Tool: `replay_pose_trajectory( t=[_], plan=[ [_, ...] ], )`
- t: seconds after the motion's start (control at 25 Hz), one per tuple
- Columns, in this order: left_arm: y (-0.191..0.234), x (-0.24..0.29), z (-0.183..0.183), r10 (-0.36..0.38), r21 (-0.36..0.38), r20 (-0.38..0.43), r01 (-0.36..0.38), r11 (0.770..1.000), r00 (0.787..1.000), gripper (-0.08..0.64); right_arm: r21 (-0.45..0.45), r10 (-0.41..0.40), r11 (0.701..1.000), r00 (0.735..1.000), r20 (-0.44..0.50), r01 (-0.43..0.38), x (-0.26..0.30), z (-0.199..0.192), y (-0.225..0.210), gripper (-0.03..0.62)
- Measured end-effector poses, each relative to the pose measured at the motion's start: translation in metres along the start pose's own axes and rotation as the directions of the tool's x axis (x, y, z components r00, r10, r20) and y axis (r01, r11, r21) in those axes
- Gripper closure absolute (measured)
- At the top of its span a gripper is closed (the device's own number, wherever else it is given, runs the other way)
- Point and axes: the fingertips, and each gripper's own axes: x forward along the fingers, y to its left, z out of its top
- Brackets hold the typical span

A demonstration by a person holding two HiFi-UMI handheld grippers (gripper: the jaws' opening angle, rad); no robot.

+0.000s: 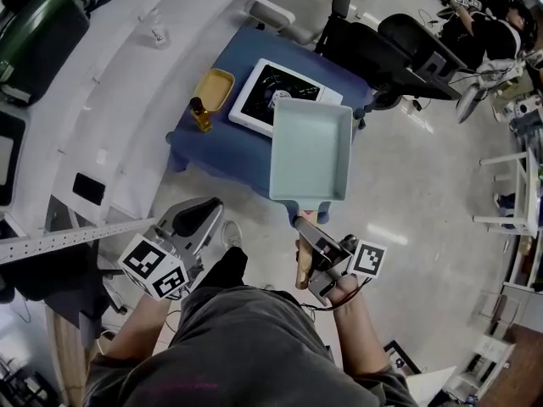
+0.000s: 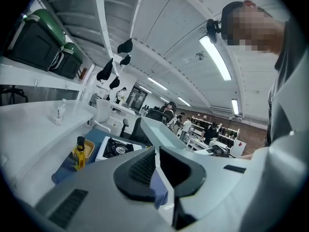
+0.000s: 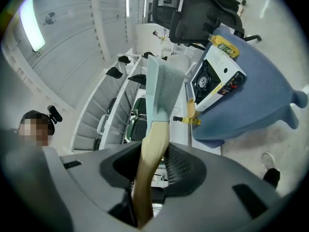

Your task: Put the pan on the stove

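- While the person stands on the near side of a low blue table [image 1: 222,158], the right gripper [image 1: 309,237] is clamped on the wooden handle [image 1: 303,268] of a pale teal square pan [image 1: 310,149].
- Held up in the air, the pan has its open side upward and its handle pointing back toward the person.
- From the head view, the pan's far left corner overlaps the near right corner of the stove [image 1: 257,96]; the rest of it hangs over the table's near right part and edge.
- A white portable burner with a black top, the stove sits on the table with nothing resting on it.
- Left of the stove stand a yellow dish [image 1: 215,89] and, just nearer, an oil bottle [image 1: 200,114].
- The left gripper [image 1: 204,212] is held low at the near left, its jaws apart by only a slim gap with nothing between them.
- Dark office chairs [image 1: 386,47] stand beyond the table on the far right.
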Motion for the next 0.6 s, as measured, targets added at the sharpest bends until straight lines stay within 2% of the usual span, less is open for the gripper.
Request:
replay_pose_trajectory(
  t=[0.28,0.6],
  plan=[
    [0.048,0.015,0.021,-0.032,-0.012,-0.016,0.032,0.999,0.999,0.531,0.004,-0.018,1.0,0.999,0.034,0.018,0.045,0.028,-0.008,0.453],
    [0.074,0.025,0.029,-0.052,-0.029,-0.025,0.051,0.998,0.998,0.531,0.026,-0.038,0.999,0.998,0.052,0.037,0.076,0.053,-0.026,0.451]
  ],
)
